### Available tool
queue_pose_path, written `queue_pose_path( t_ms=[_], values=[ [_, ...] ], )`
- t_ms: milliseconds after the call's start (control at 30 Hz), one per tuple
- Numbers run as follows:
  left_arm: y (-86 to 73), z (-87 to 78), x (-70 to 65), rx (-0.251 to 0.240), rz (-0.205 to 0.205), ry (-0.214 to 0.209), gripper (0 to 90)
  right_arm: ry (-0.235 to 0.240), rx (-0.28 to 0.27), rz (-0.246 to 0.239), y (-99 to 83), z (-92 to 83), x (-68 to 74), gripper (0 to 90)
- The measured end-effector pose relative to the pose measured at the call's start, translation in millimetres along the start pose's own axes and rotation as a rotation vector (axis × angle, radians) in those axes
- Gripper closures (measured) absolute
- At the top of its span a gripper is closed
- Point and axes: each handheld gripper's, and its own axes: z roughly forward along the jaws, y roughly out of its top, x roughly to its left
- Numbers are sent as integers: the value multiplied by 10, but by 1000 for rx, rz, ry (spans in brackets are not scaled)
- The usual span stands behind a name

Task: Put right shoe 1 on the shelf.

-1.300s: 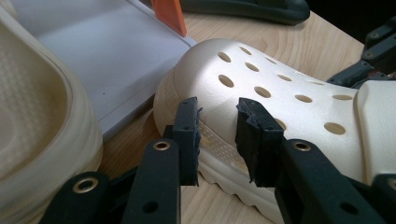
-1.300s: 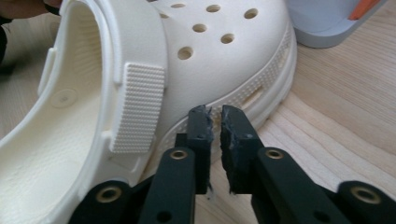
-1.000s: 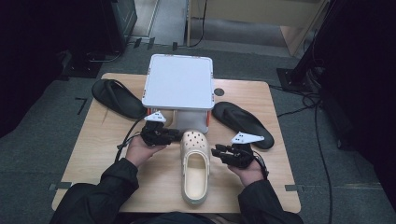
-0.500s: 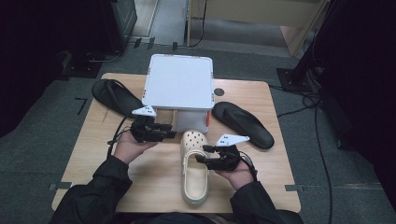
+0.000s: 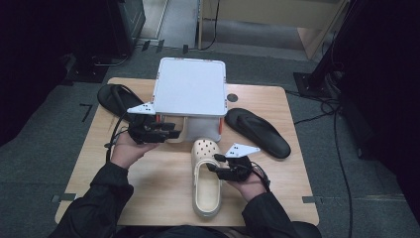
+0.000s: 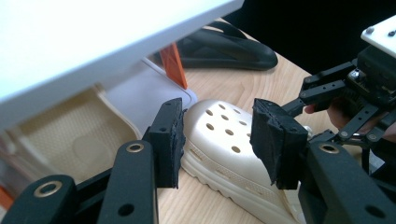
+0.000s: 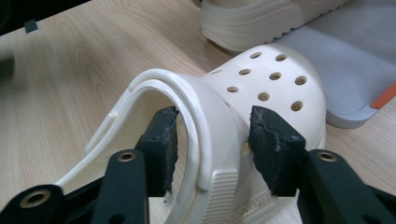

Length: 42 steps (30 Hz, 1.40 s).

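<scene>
Saw cream clog mid-desk, toe by white rack; bare wood to left. Right gripper fingers apart, just closing, straddling clog's side wall. Left gripper fingers apart, just opening, empty.

Both forearms in dark sleeves come in low, bent inward. Left gripper held raised in the left hand, pointing to the person's right, jaws apart with nothing between them, just been opening. Right gripper low in the right hand, pointing left, jaws apart, pads not pressing, just been closing a little
</scene>
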Motion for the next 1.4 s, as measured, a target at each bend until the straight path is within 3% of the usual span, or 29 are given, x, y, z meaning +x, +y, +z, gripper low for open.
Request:
queue_pose_path(
  t_ms=[267, 400, 600, 733, 867, 1067, 1167, 1400],
  values=[
    [188, -71, 17, -13, 17, 2, 540, -19, 11, 13, 30, 13, -6, 510],
    [299, -86, 24, -20, 33, -2, 538, -46, 26, -29, 44, 37, 17, 527],
    [484, -110, 81, -29, 38, 9, 538, -87, 26, -50, 57, 52, 51, 601],
    [587, -130, 172, -42, 16, 22, 539, -99, 36, -58, 115, 48, 59, 668],
    [613, -127, 278, -51, 2, 36, 544, -124, 34, -93, 158, 34, 89, 725],
    [552, -88, 446, -30, -29, 68, 562, -135, -1, -76, 277, -51, 46, 765],
    [513, -62, 494, -22, -39, 76, 569, -153, -12, -104, 377, -71, 40, 765],
    [455, -42, 554, -28, -48, 72, 579, -216, 9, -138, 542, 71, -135, 761]
  ],
)
